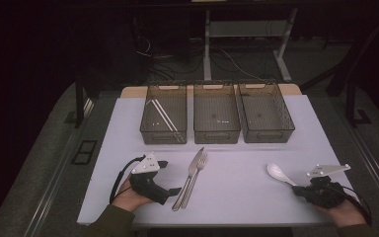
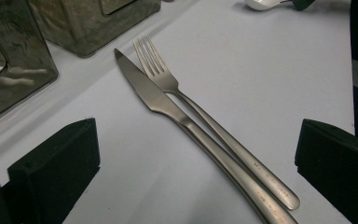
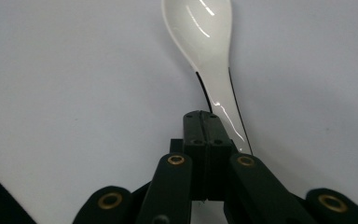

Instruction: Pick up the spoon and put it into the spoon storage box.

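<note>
**Ahead of the shut right gripper, a spoon lay bowl-first toward the bins**

Beneath both grippers stretched the pale mat, a plain surface that kept the cutlery easy to see and reach. Beyond the grippers, at the mat's far edge, three bins stood side by side: the left bin, the middle bin and the right bin. They were probably set there so that each kind of utensil could get its own.

The left gripper rested low on the mat with its jaws spread wide and nothing between the pads. It seemed to be waiting while the other hand worked. Just ahead of it, the knife and the fork lay touching along their handles, with blade tip and tines pointing away toward the bins.

The right gripper had its jaws pressed together, with no gap between the pads. The spoon lay flat on the mat right in front of it. Its handle ran back just beside and under one jaw rather than between the two, and I could not tell whether it touched. Its long axis ran nearly in line with the gripper, with the bowl facing up at the far end, so the handle was the near part to take.

Far ahead of the left gripper, chopsticks lay slanted in the left bin, which suggested the sorting had begun.
</note>
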`<state>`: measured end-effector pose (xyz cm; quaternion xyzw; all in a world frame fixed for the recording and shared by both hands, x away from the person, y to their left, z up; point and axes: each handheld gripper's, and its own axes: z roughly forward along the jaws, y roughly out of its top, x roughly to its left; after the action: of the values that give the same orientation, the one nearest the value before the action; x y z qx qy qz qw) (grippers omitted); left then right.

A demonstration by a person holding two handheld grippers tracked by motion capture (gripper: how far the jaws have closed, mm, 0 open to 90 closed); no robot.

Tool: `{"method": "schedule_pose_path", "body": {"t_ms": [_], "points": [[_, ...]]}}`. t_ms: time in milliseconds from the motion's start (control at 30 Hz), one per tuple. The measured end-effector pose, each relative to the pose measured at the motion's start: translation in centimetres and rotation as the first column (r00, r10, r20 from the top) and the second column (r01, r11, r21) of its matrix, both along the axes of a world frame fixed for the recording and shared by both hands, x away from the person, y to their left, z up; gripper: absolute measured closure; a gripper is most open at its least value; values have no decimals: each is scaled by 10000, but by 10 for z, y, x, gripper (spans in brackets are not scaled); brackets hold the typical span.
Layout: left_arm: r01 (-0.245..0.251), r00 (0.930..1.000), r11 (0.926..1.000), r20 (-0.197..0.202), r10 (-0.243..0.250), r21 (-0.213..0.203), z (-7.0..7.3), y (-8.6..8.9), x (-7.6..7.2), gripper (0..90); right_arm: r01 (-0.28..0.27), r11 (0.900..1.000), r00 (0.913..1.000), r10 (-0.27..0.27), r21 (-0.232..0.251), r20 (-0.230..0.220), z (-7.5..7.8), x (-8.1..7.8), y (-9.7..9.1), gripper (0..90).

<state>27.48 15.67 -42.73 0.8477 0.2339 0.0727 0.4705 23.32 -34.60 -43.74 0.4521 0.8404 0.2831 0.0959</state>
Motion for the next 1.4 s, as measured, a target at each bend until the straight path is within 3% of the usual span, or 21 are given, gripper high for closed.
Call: {"method": "schedule_pose_path", "body": {"t_ms": [600, 733, 800, 833, 867, 933, 1067, 1300, 1400], "points": [[-5, 10000, 10000, -16, 5, 26, 0, -1, 0, 0, 1073, 9937, 9933, -1057, -338, 471, -1, 26, -21, 899], [-13, 10000, 10000, -4, 13, 29, 0, -1, 0, 0, 1152, 9933, 9922, -1145, -112, 483, -2, 29, -26, 899], [-15, 10000, 10000, 3, 15, 42, 0, 0, 0, 0, 1117, 9933, 9922, -1132, 299, 522, 1, 27, -27, 897], [-28, 10000, 10000, 0, 28, 34, 0, 0, 0, 0, 1046, 9897, 9917, -1112, 975, 649, 8, 25, -27, 847], [-38, 10000, 10000, -22, 38, 35, 0, 0, 0, 0, 1046, 9897, 9917, -1112, 975, 649, 8, 25, -27, 847], [-63, 10000, 10000, -33, 63, 74, 0, 0, 1, 0, 808, 9839, 9928, -937, 1595, 747, 15, 24, -24, 780], [-86, 10000, 9999, -41, 86, 70, 0, 1, 2, 0, 406, 9823, 9931, -598, 1828, 1011, 20, 29, -16, 653], [-130, 9999, 9999, -88, 130, 71, -1, 0, 1, 0, -7, 9850, 9913, -221, 1727, 1299, 21, 47, -7, 490], [-119, 9999, 9999, -77, 120, 118, -1, 0, 2, 0, -138, 9834, 9941, -59, 1811, 1078, 20, 58, -5, 490]]}}
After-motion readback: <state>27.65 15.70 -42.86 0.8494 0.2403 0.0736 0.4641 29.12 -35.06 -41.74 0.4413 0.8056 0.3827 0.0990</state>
